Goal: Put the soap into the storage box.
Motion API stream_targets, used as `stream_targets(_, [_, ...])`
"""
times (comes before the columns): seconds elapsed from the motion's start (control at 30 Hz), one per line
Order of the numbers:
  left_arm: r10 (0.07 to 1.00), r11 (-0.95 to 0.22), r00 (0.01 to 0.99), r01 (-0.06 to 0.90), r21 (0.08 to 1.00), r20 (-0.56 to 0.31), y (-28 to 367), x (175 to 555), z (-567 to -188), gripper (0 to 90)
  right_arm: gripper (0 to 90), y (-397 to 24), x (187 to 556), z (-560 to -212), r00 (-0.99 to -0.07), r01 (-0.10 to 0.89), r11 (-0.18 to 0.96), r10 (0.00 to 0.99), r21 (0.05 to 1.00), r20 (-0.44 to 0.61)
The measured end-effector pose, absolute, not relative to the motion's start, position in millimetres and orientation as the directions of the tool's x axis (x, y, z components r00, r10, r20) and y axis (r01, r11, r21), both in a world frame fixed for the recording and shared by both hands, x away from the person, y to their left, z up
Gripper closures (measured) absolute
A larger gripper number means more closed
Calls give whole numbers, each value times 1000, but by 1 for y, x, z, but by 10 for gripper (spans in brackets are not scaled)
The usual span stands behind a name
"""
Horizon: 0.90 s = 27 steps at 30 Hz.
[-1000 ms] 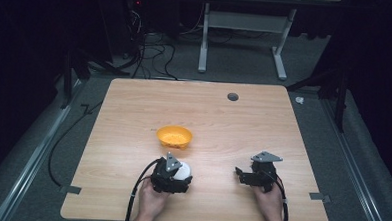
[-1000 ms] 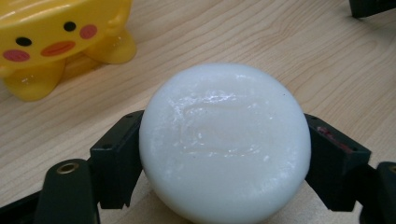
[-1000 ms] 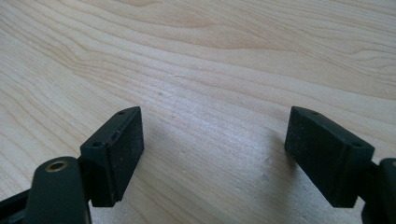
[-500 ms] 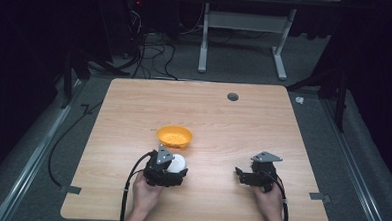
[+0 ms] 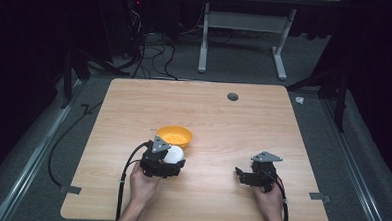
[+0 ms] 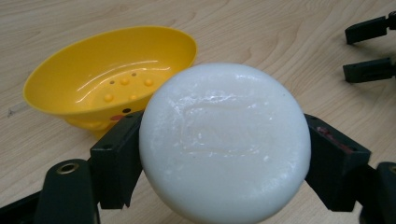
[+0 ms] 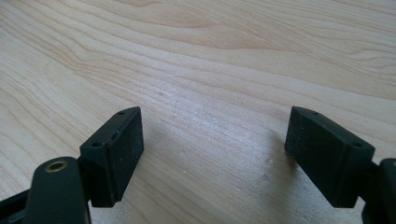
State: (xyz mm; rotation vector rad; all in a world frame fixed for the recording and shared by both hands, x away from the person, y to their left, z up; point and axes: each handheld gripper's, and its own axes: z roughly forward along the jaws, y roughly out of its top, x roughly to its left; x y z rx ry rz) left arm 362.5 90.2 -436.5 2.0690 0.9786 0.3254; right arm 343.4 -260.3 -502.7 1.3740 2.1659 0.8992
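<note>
- We have the white soap bar [image 6: 224, 142] clamped in our left gripper [image 5: 162, 161], a black jaw pressed to each side of it, near the front edge of the counter [image 5: 218, 116].
- The yellow soap dish [image 5: 174, 136] sits just beyond the bar, at about 1 o'clock from the left gripper in the high view; in the left gripper view its perforated bowl [image 6: 112, 77] lies at 10 o'clock from the soap, close but apart from it.
- Our right gripper [image 5: 253, 175] rests at the counter's 5 o'clock, well apart from the dish, its jaws spread with nothing but bare wood between them.
- We judge the step in hand to be carrying the soap to the dish.
- The next move calls for a short lift over the near rim, centring the bar above the hollow, lowering it, then parting the jaws; the bar looks slick, so it could slip or nudge the light dish.
</note>
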Motion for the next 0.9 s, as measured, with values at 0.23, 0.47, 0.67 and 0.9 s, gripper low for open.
stream_targets(0.23, [743,-373,661,533,759,-100,92,371,-428,231,205,-260,343,-503,-422,635,302,906,711,-8])
stream_targets(0.47, [745,-391,661,535,749,-83,88,379,-423,231,204,-260,343,-503,-423,634,303,906,711,-9])
stream_targets(0.67, [747,-390,659,539,746,-86,87,388,-419,232,204,-260,343,-503,-423,635,302,906,712,-7])
stream_targets(0.9, [763,-367,638,556,746,-100,89,400,-415,231,205,-260,343,-503,-422,635,302,907,711,-8])
